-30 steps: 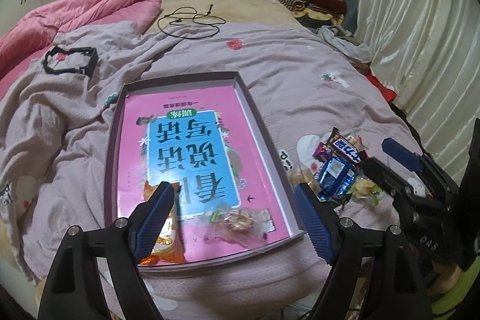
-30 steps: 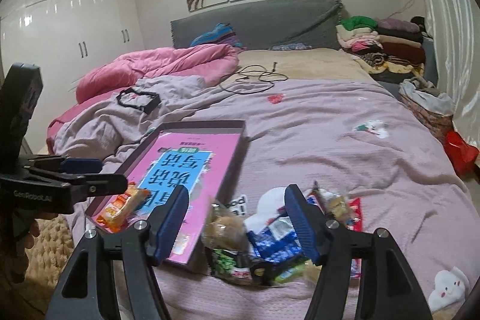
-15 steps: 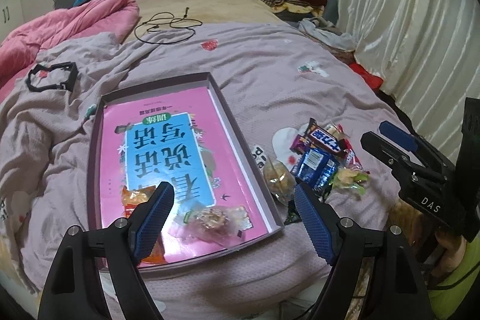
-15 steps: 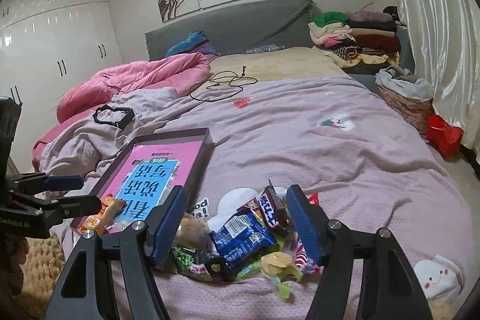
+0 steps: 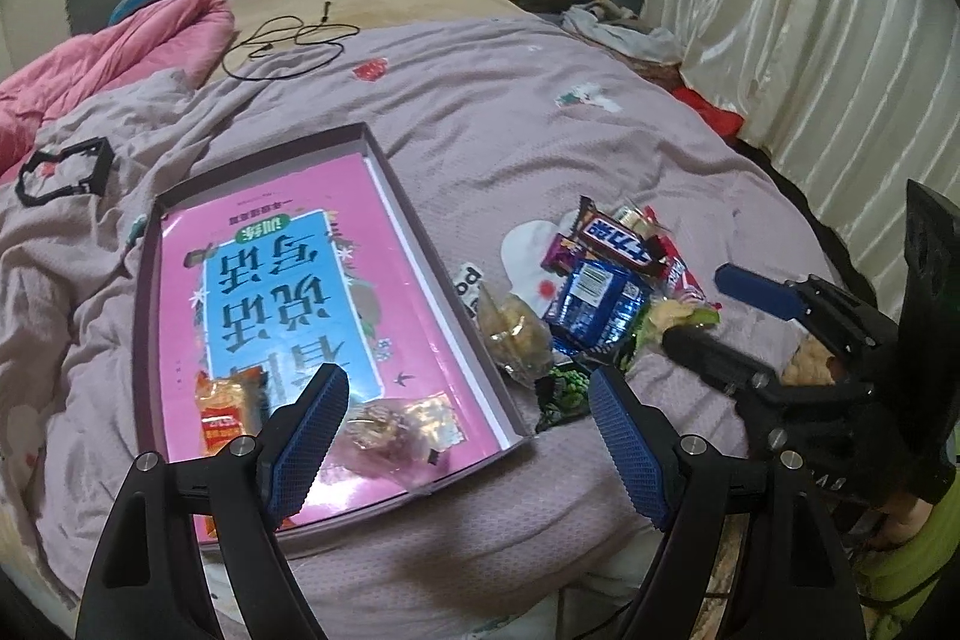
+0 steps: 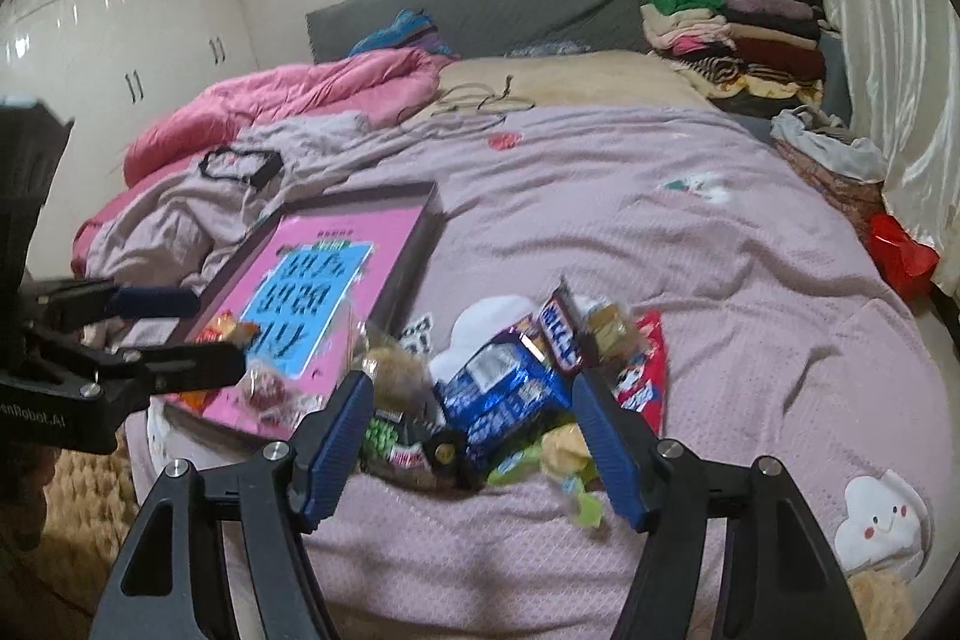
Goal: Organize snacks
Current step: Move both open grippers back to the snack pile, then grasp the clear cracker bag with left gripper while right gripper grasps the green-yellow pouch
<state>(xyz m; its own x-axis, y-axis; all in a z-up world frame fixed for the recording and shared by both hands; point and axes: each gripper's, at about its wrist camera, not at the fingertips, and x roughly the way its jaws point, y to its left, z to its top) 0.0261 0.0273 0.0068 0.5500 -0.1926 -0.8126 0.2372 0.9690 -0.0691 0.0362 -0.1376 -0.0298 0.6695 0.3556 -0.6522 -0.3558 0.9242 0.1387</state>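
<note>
Snack pile [image 6: 516, 388] sits near edge of bed [image 6: 690, 250], right of box [image 5: 420, 244]; two packets [image 5: 231, 406] already inside, most left. Right claw [image 6: 468, 436] released over pile, left claw [image 5: 462, 436] released, empty, over box's near end.

Both the left gripper [image 5: 462, 424] and right gripper [image 6: 471, 430] angle downward, jaws apart, empty.

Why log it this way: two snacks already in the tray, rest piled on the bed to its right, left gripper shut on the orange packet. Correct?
Not quite. The left gripper is open and holds nothing; the left wrist view shows the orange packet lying loose in the tray beside a clear-wrapped snack. The rest holds: the pile lies on the bed to the tray's right.
</note>
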